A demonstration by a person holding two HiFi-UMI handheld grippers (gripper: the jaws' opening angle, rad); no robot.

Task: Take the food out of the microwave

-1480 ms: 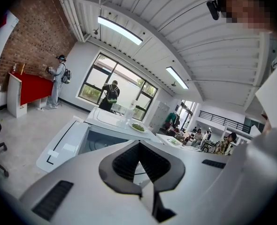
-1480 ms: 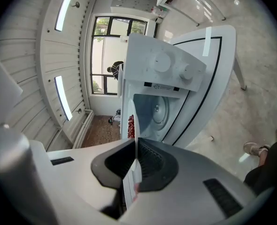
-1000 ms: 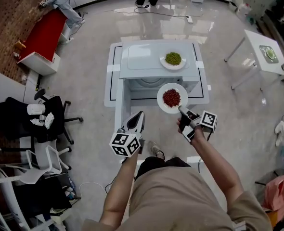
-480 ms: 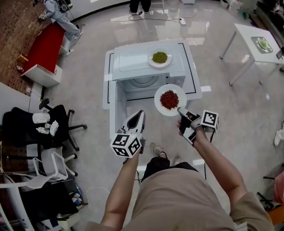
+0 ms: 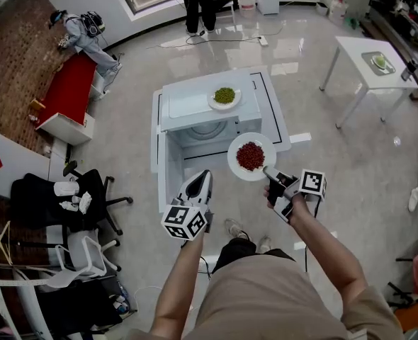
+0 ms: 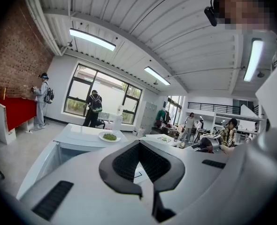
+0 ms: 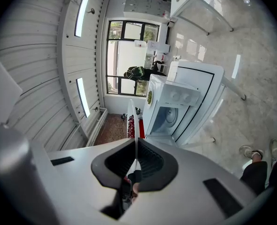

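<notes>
Plate of red food (image 5: 251,156) (level) outside open microwave (image 5: 188,105)

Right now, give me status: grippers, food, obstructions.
Right gripper shut on plate of red beans, outside microwave. Left gripper shut, empty. Green-food plate atop microwave, no obstruction.

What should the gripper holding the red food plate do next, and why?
Probably carry the plate of red food over and set it on top of the microwave, beside the plate of green food. The right gripper is shut on its rim, the plate hangs in the air outside the open microwave, and the top has bare room.
</notes>
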